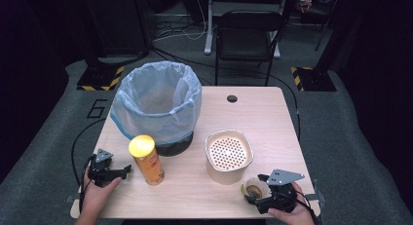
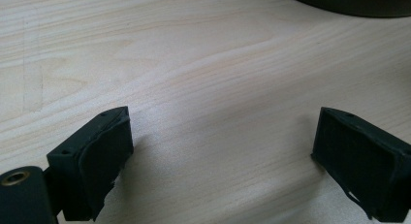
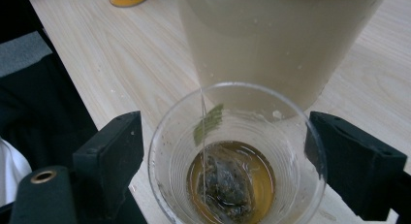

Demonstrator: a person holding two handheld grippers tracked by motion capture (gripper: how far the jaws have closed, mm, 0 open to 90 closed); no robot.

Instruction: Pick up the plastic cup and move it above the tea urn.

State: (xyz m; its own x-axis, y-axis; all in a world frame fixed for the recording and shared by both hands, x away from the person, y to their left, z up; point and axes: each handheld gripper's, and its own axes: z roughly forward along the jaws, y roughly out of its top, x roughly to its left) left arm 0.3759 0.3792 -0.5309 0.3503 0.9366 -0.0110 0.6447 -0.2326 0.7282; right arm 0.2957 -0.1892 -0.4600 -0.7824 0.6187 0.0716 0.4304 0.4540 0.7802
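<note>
A clear plastic cup [image 3: 237,166] with a wet tea bag and brown liquid at its bottom stands between my right gripper's [image 3: 225,156] two black jaws, whose pads sit against its sides. In the high view that cup [image 1: 253,188] is at the table's front right, right in front of the cream container [image 1: 228,154] with a perforated insert, and my right gripper [image 1: 256,195] is around it. My left gripper [image 1: 125,171] rests at the front left, pointing at a yellow-lidded snack can [image 1: 146,159]. Its jaws [image 2: 220,151] stand wide apart over bare wood.
A bin lined with a pale blue bag [image 1: 158,105] stands at the back left of the wooden table [image 1: 253,113]; its dark base [image 2: 349,3] edges the left gripper view. The cream container [image 3: 271,44] rises just beyond the cup. A black chair [image 1: 246,35] stands behind the table.
</note>
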